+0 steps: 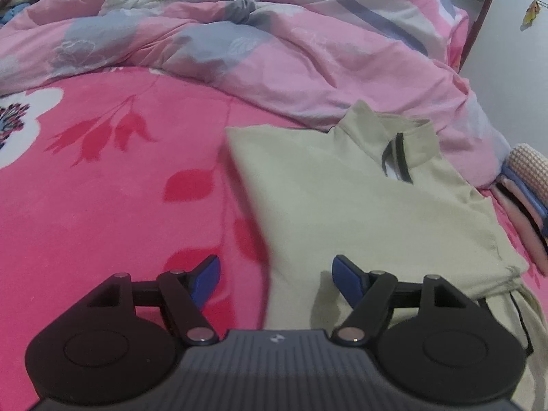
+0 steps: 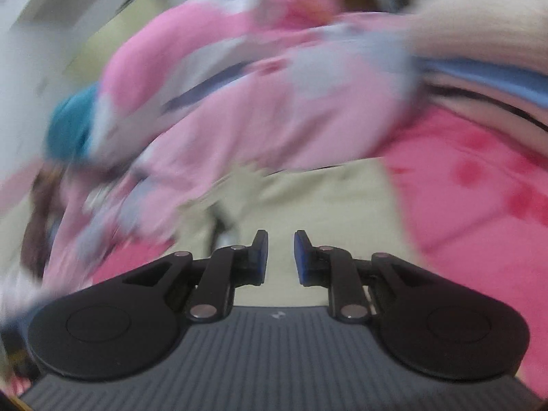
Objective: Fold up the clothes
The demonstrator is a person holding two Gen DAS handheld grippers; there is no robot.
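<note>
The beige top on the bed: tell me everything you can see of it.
The beige top looks like soft matte knit, with a stand-up collar and a short dark-edged zip placket. It lies folded flat on the pink floral blanket, collar toward the rumpled pink duvet. A drawstring trails from its near right corner. Neither gripper holds it.

Bedroom with a pink bed

A crumpled pink quilt (image 1: pixel 274 51) lies at 12 o'clock; a white wall (image 1: pixel 507 68) stands at 2 o'clock.

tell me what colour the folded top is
Pale beige top with a dark zip at the collar, clearest in the left wrist view.
</note>
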